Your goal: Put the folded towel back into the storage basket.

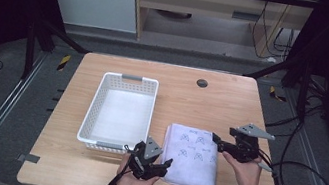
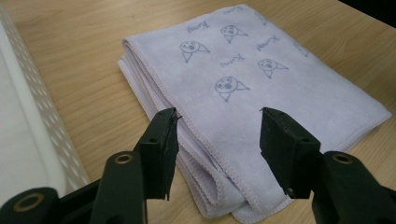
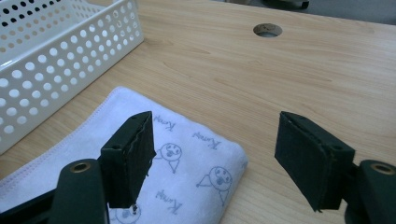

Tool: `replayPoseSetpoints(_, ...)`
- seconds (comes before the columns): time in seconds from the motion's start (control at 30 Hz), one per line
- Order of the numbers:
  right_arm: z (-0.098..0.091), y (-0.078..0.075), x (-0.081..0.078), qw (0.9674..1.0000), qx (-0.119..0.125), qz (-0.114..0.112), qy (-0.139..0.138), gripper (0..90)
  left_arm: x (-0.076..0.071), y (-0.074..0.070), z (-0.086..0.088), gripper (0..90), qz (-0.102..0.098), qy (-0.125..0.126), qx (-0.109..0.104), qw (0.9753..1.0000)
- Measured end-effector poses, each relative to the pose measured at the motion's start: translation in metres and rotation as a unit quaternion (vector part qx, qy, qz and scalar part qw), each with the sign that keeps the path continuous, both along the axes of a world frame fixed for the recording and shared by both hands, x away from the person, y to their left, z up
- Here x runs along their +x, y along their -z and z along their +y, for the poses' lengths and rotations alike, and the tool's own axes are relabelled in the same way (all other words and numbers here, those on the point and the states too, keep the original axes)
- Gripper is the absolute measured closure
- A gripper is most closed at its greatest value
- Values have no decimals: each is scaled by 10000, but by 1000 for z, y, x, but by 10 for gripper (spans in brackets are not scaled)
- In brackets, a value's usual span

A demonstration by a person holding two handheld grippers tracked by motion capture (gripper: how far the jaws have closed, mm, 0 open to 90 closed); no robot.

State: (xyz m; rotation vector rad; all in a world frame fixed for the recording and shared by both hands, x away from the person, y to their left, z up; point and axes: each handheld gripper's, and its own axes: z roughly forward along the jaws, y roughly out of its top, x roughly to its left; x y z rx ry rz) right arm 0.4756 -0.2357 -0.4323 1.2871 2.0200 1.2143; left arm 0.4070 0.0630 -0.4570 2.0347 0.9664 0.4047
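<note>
A folded pale lilac towel [image 1: 192, 150] printed with small faces lies flat on the wooden table, right of a white perforated basket [image 1: 119, 110]. My left gripper [image 1: 165, 167] sits low at the towel's near left corner. In the left gripper view the left gripper [image 2: 218, 116] is open, its jaws standing either side of the layered towel [image 2: 243, 70] edge without pressing it. My right gripper [image 1: 217, 143] is at the towel's far right corner. In the right gripper view the right gripper [image 3: 215, 121] is open, with the towel [image 3: 187, 140] corner beneath its left jaw.
The basket [image 3: 70, 60] is empty and stands close to the towel's left side. A round cable hole [image 1: 202, 83] sits near the table's far edge. Cables trail off the table's right side. Bare wood lies beyond the towel.
</note>
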Motion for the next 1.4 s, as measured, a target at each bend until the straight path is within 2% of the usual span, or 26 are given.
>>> replayPoseSetpoints(0.33, 3, 6, 3, 9999, -78, 76, 63, 291, -1, 13, 1, 458, 180, -76, -49, 9998)
replayPoseSetpoints(0.47, -1, 14, 6, 9997, 96, 206, 134, 303, -1, 18, 0, 451, 250, -113, -43, 9996)
replayPoseSetpoints(0.53, -1, 16, 7, 9996, -71, 214, 173, 305, 0, 20, 1, 447, 274, -116, -20, 9996)
replayPoseSetpoints(0.67, 3, 20, 9, 9996, -58, 251, 114, 310, 1, 24, 0, 428, 304, -158, -21, 9994)
replayPoseSetpoints(0.8, 8, 26, 12, 9992, -144, 345, 109, 315, 2, 27, 0, 412, 315, -140, 40, 9994)
replayPoseSetpoints(0.9, 9, 29, 13, 9992, -190, 345, 118, 323, 3, 30, -1, 403, 365, -172, 30, 9992)
replayPoseSetpoints(1.07, 13, 37, 18, 9983, -289, 495, 119, 335, 5, 35, -1, 394, 418, -189, 39, 9989)
replayPoseSetpoints(1.17, 15, 40, 20, 9981, -333, 511, 95, 344, 6, 36, -1, 389, 449, -194, 19, 9988)
replayPoseSetpoints(1.27, 16, 44, 21, 9978, -317, 575, 101, 359, 7, 38, -1, 383, 477, -190, 11, 9987)
replayPoseSetpoints(1.3, 15, 46, 21, 9976, -185, 655, 89, 366, 7, 38, 0, 382, 481, -185, 14, 9987)
replayPoseSetpoints(1.33, 14, 48, 22, 9973, -168, 709, 106, 369, 7, 39, -1, 382, 493, -188, 21, 9986)
replayPoseSetpoints(1.4, 11, 51, 23, 9970, -218, 730, 162, 379, 7, 40, -1, 379, 509, -186, 17, 9985)
